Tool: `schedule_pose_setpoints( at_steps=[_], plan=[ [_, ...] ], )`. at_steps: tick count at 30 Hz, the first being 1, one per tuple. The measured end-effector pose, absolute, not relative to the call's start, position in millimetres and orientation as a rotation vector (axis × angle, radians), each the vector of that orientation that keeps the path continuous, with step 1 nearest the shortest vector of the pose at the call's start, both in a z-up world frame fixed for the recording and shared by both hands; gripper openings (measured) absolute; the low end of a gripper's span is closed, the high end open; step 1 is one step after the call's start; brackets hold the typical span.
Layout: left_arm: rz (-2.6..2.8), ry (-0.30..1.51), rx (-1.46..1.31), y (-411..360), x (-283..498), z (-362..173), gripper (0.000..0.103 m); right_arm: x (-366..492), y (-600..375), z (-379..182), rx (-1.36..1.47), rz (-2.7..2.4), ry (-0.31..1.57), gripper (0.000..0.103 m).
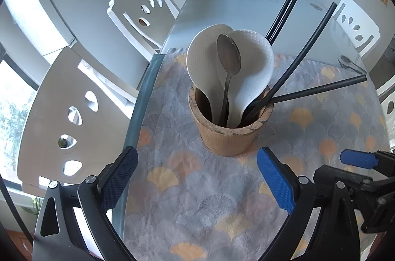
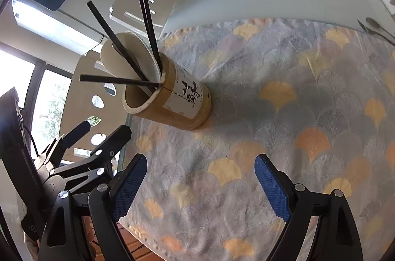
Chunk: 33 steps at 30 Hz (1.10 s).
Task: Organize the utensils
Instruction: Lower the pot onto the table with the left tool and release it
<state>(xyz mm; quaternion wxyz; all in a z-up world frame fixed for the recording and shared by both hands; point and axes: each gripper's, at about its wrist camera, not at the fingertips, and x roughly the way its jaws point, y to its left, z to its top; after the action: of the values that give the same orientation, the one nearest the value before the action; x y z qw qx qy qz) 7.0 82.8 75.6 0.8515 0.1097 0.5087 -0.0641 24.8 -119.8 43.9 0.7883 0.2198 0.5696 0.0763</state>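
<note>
The bamboo utensil holder [image 1: 230, 122] stands upright on the patterned tablecloth [image 1: 202, 199], bundling two white rice paddles [image 1: 209, 63], a metal spoon [image 1: 228, 58] and black chopsticks [image 1: 313, 39]. Another spoon [image 1: 348, 63] lies well right of the holder, apparently unsorted. The left gripper [image 1: 197, 183] hovers just before the holder, jaws wide and empty; the right gripper [image 2: 201, 187] beside it likewise.

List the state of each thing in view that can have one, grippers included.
Left gripper: open, empty, short of the holder.
Right gripper: open, empty.
Holder: upright on the cloth.
Rice paddles: two, standing in the holder.
Metal spoon: in the holder, bowl up.
Chopsticks: four, in the holder, leaning apart.
Loose cutlery: lying on the table beyond the cloth.
</note>
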Motion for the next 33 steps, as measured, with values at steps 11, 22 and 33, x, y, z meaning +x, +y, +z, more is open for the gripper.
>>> schedule_pose_setpoints(
  at_steps=[11, 22, 33],
  plan=[
    [-0.121, 1.081, 0.256, 78.8, 9.5, 76.8, 0.098, 19.1, -113.9, 37.5, 0.483, 0.129, 1.246, 0.088],
    [-0.103, 1.088, 0.263, 78.4, 11.9, 75.2, 0.098, 18.8, -117.0, 37.1, 0.482, 0.11, 1.253, 0.088],
    [-0.101, 1.089, 0.255, 76.2, 16.5, 71.9, 0.098, 21.8, -121.3, 34.9, 0.473, 0.099, 1.266, 0.088]
  ],
)
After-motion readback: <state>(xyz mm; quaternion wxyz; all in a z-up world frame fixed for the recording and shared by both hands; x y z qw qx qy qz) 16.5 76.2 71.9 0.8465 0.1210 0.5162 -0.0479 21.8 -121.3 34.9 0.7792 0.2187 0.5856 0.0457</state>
